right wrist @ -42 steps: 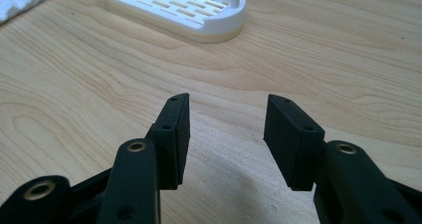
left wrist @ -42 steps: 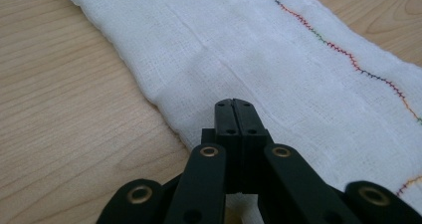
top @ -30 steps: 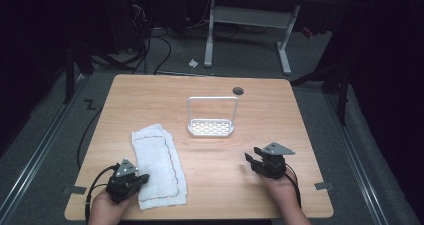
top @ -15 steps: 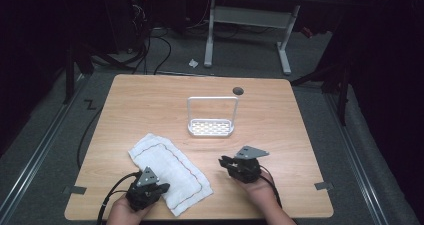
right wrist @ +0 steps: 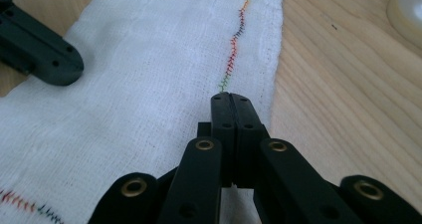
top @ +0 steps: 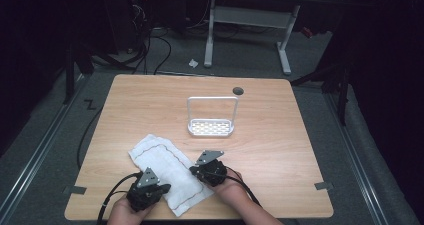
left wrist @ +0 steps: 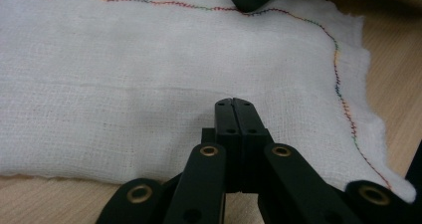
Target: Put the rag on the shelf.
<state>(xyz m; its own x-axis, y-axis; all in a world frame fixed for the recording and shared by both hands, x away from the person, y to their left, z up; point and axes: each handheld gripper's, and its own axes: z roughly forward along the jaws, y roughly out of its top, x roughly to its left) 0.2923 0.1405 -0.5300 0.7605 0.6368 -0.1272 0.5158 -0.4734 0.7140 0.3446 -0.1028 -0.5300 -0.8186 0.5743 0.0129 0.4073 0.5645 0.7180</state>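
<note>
Slid in from the table's right, the right gripper [top: 194, 171] has just clenched, seemingly pinching the white stitched gauze cloth [top: 167, 172] near the front edge, like the clamped left gripper [top: 161, 190]; folding remains.

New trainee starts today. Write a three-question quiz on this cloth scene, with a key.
1. True or false: the white rack stands on the cloth.
2. Which edge of the table is the cloth nearest? A) far B) near C) right
3. How do the jaws of the left gripper and the right gripper stand?

Key:
1. False. The rack stands on bare wood, apart from the cloth and farther from the person.
2. B.
3. Both pairs are shut, tips down on the cloth. The right gripper's have just closed, beside the coloured stitching near one edge. Whether either pair pinches the fabric can't be told.
</note>
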